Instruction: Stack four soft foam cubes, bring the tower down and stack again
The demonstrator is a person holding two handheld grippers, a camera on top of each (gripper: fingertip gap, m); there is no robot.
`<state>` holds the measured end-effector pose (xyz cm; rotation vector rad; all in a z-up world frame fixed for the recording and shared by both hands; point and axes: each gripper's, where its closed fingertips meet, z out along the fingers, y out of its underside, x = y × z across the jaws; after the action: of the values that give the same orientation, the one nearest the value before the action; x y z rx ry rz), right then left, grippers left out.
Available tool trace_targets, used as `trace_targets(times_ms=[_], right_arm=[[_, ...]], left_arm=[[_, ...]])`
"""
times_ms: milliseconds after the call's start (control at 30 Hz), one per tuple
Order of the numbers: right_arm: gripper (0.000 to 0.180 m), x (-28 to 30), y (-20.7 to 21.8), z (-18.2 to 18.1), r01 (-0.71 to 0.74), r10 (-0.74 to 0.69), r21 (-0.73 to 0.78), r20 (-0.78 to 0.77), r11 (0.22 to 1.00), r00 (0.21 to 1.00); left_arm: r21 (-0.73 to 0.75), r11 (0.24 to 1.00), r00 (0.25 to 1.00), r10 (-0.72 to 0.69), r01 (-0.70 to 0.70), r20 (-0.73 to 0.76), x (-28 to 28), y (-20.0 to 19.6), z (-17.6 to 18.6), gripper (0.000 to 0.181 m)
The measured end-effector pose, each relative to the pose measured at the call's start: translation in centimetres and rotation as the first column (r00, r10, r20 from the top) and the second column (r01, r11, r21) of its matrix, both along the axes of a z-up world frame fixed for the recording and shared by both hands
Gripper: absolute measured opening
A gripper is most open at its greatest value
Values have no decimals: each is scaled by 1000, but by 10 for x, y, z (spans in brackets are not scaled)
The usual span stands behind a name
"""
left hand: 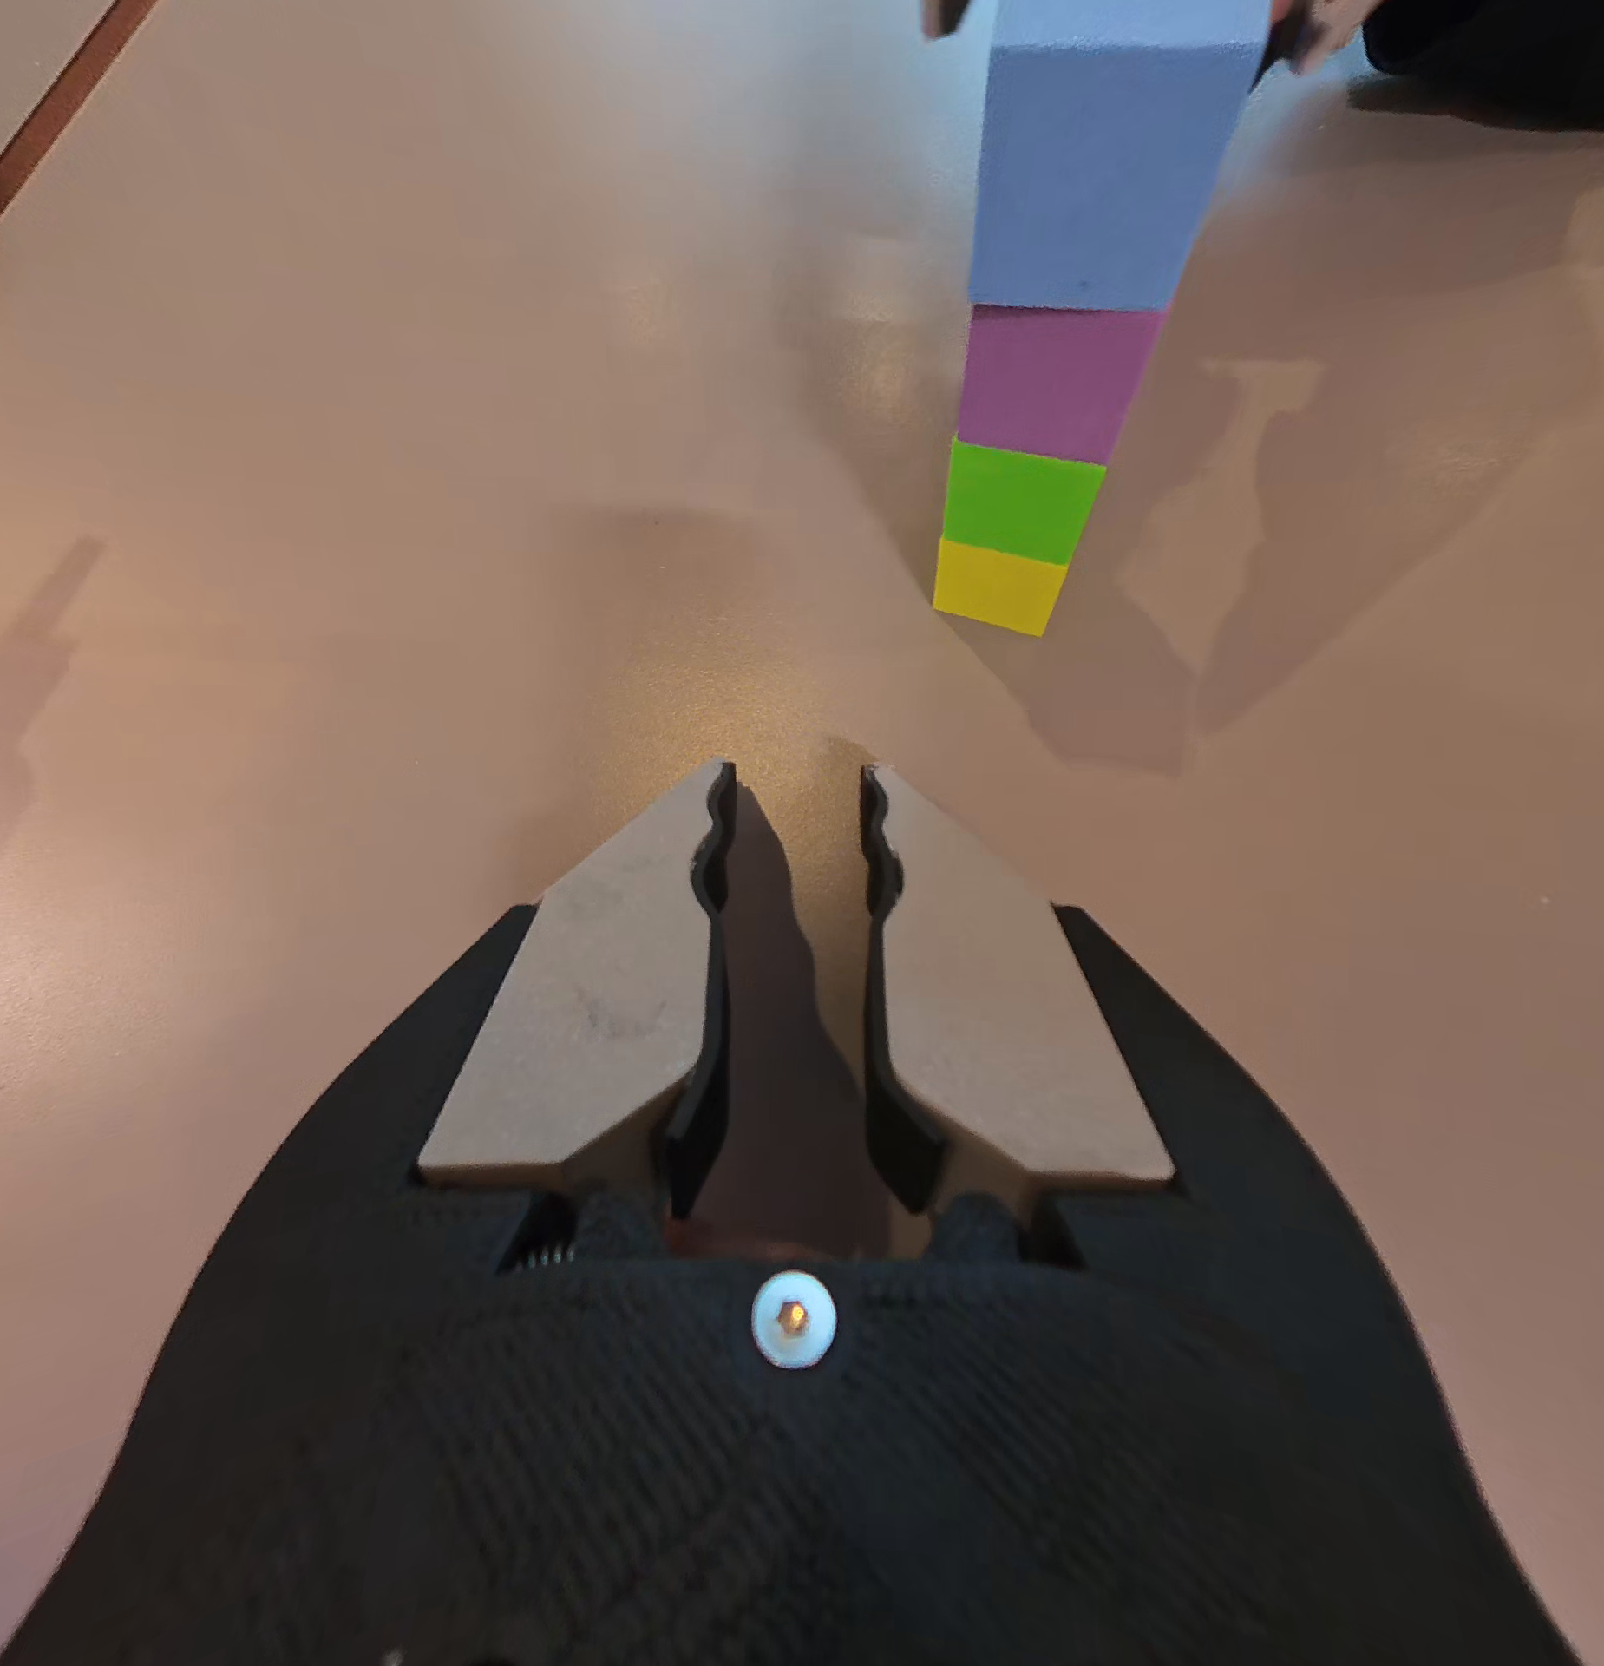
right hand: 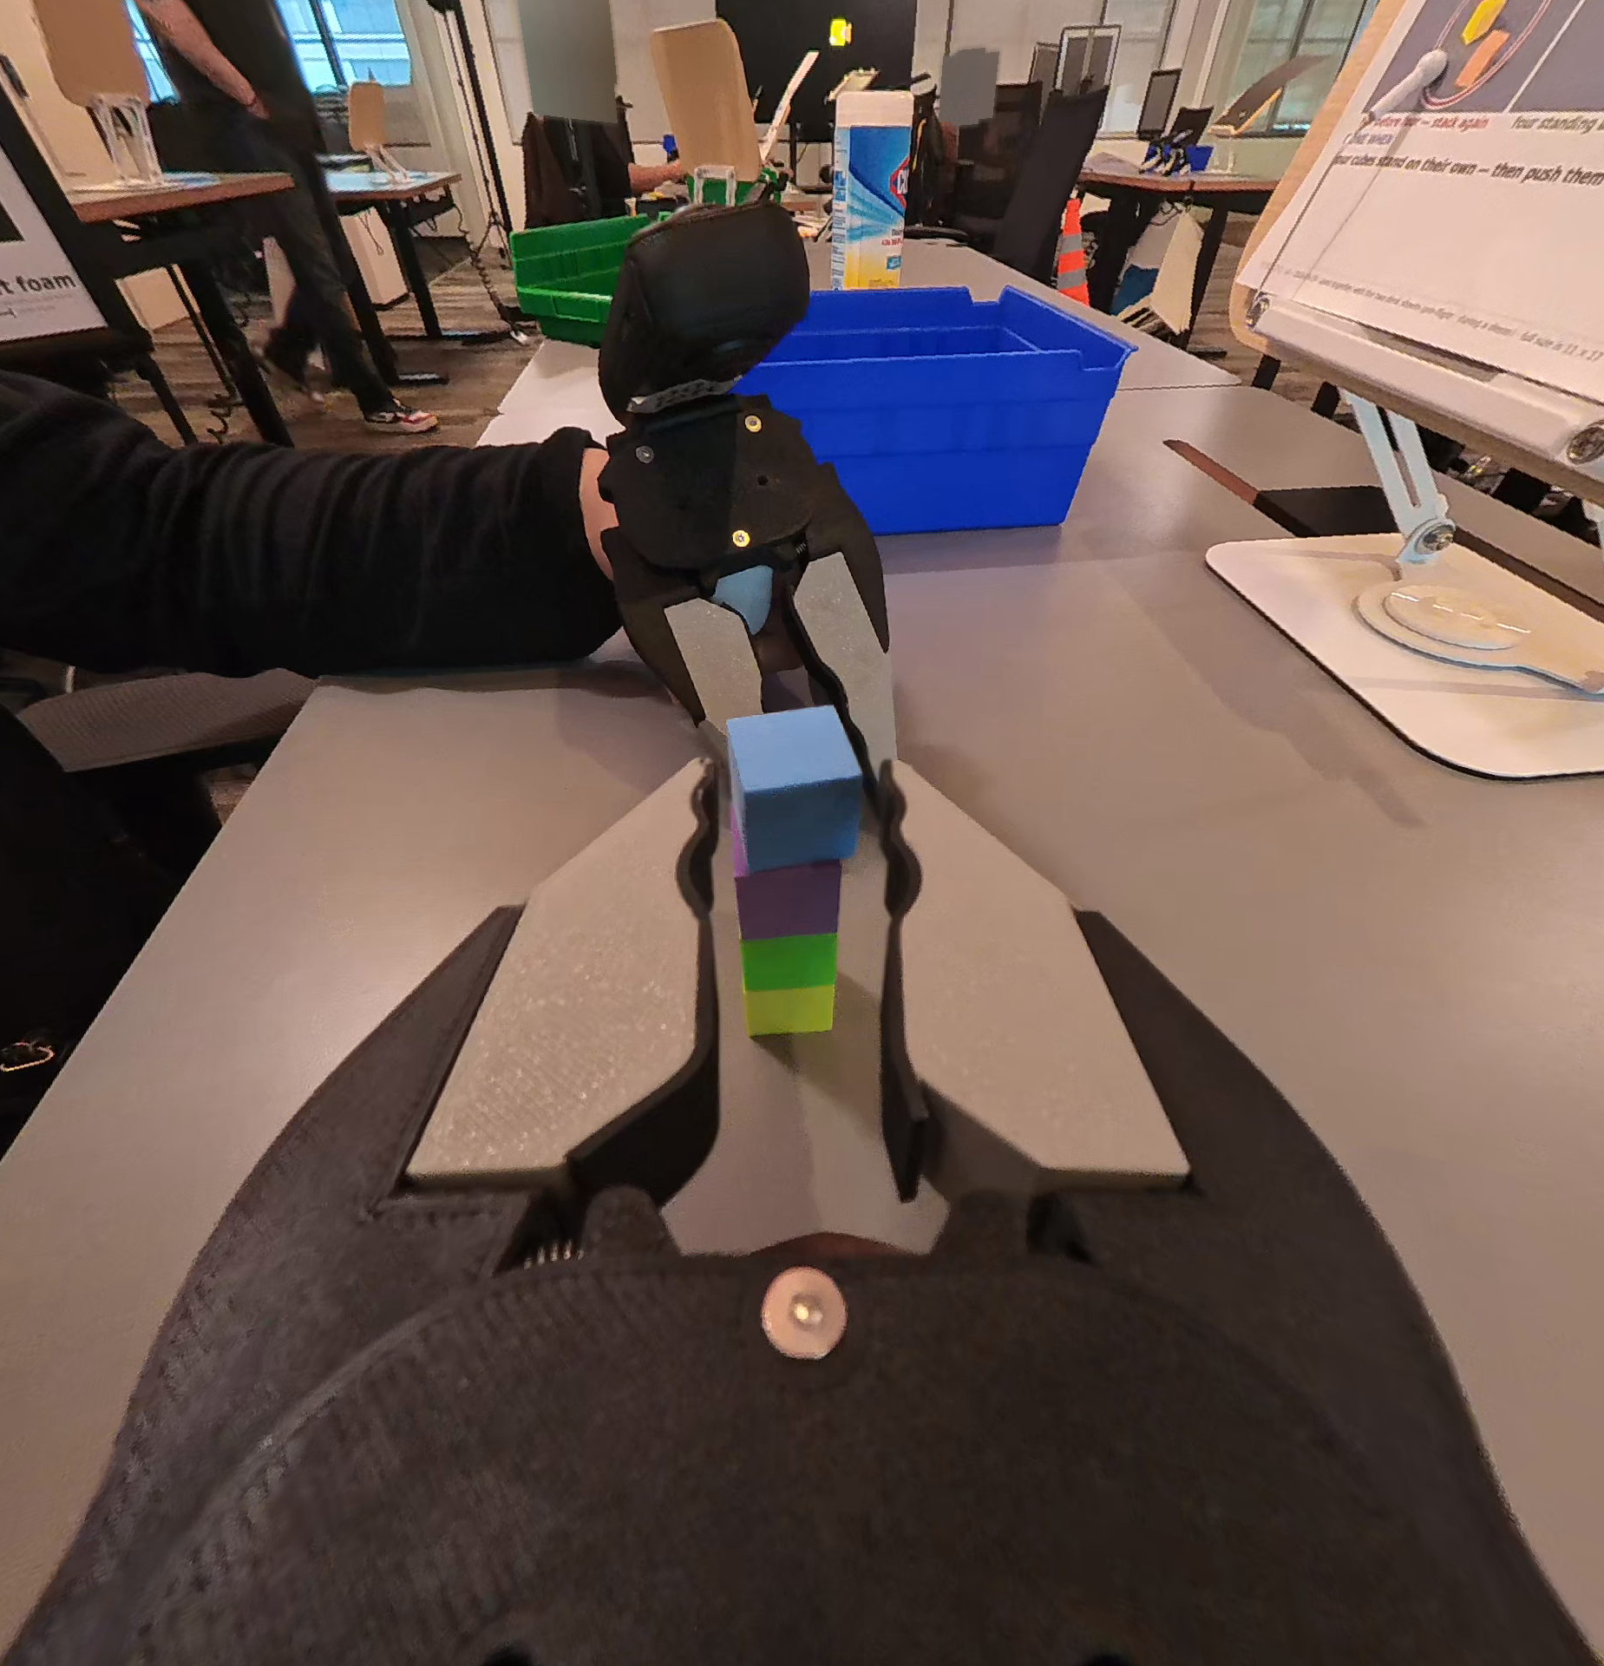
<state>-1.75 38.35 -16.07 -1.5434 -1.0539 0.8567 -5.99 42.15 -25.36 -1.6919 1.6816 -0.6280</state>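
Matt foam cubes [right hand: 791, 870] (soft-looking) on a smooth, faintly glossy table [right hand: 1140, 901].

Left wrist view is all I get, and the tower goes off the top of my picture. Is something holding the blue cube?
Observer: No. The right gripper is open around the blue cube, with a thin gap on each side.
Operator: Is it sitting straight?
Observer: Not quite. It sits a bit twisted on the purple cube and sticks out past one side.
Operator: What's way behind the tower?
Observer: A blue bin, farther back on the table.
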Motion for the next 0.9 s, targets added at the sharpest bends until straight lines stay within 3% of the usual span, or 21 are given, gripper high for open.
trace_targets(times_ms=[500,633,733,900], right_arm=[[56,11,5,-9,-6,7,-104,4,995,1000],[32,25,4,-6,1,1,-83,19,997,1000],[0,31,-6,3,-51,51,-57,-3,997,999],[0,12,-37,-8,-206,212,-70,97,976,972]], left_arm=[[-21,1000,1000,-6,6,0,-1,-2,0,25],[-19,1000,1000,-6,6,0,-1,-2,0,25],[-17,1000,1000,-10,10,-1,-1,-3,0,24],[-20,1000,1000,-13,13,-2,-1,-4,0,21]])
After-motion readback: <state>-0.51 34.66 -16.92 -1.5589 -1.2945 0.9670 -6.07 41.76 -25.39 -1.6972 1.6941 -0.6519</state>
